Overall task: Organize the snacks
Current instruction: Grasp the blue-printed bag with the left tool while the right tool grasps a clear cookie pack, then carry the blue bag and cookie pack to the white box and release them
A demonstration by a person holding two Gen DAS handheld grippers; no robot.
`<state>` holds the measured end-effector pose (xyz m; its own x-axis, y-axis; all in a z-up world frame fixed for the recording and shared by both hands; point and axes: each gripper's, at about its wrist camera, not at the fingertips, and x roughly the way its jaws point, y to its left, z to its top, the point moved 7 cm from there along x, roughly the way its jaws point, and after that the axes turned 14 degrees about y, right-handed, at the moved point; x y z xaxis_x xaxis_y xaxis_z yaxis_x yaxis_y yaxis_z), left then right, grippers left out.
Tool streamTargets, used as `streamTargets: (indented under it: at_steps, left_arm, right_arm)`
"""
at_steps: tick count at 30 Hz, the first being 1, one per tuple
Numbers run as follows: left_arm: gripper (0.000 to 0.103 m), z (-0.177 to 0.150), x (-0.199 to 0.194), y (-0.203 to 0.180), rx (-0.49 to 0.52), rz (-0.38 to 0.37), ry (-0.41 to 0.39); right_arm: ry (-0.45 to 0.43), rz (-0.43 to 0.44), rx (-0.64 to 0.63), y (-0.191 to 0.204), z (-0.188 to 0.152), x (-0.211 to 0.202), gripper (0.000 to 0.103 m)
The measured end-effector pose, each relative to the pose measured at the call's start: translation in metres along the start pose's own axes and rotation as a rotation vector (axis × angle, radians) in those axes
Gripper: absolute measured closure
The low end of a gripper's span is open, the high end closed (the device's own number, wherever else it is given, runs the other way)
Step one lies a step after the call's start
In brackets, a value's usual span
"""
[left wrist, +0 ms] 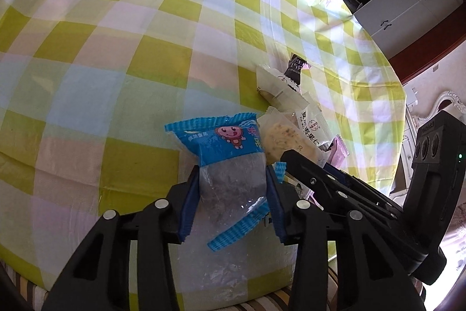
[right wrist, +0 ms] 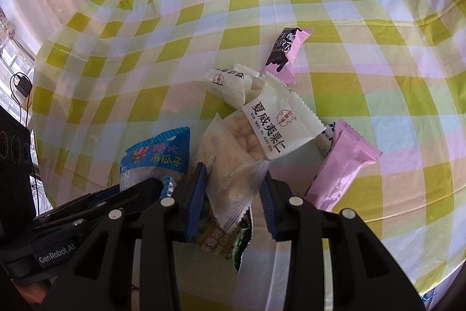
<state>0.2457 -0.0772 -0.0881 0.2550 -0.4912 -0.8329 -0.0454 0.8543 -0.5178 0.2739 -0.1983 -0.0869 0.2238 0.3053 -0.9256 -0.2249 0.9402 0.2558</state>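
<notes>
Blue pack (left wrist: 230, 165) is clamped by left claw (left wrist: 233, 188); clear pack (right wrist: 230, 174) is pinched by right claw (right wrist: 233, 188). Slick film could be slipped free; pile ahead nudged.

Each wrist camera looks steeply down along its own gripper, close over the table (left wrist: 116, 48). Both views share the snack pile (right wrist: 262, 118).
</notes>
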Motion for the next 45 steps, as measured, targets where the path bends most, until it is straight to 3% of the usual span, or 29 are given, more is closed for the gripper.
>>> streamTargets:
  at_steps: [7, 25, 45]
  left_arm:
    - [0.066, 0.0, -0.007, 0.007, -0.028, -0.008, -0.032]
    - [0.068, -0.01, -0.037, 0.011, -0.054, 0.027, -0.129]
    - [0.068, -0.061, -0.035, -0.069, 0.108, 0.002, -0.094]
  right_arm:
    - [-0.017, 0.017, -0.042, 0.013, 0.0, -0.003, 0.079]
    - [-0.109, 0.002, -0.047, 0.014, -0.006, -0.042, 0.083]
    - [-0.163, -0.079, 0.126, -0.079, -0.085, -0.101, 0.083]
